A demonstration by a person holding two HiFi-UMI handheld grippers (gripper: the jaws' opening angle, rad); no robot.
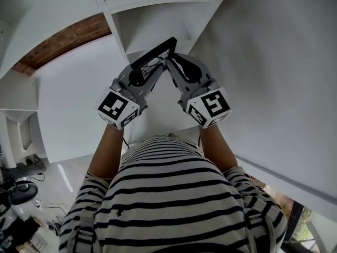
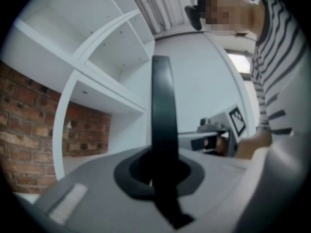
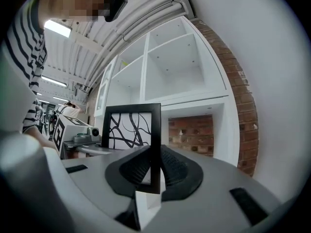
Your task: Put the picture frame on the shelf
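Observation:
A black picture frame (image 1: 155, 52) with a white print of black curling lines (image 3: 127, 128) is held up between both grippers, in front of the white cubby shelf (image 1: 158, 20). My left gripper (image 1: 143, 74) is shut on the frame's left edge, which shows edge-on as a dark bar (image 2: 163, 110) running up from the jaws. My right gripper (image 1: 177, 67) is shut on the right edge (image 3: 155, 144). The frame stands upright, just short of an open compartment (image 1: 150, 28). Each gripper view shows the opposite gripper beyond the frame.
The shelf has several open white compartments (image 3: 177, 69) above and beside the frame. A red brick wall (image 1: 63, 41) shows behind the shelf's left side and through a lower opening (image 3: 192, 135). A white panel (image 1: 274, 62) rises at the right. Cables and gear lie on the floor (image 1: 21, 194).

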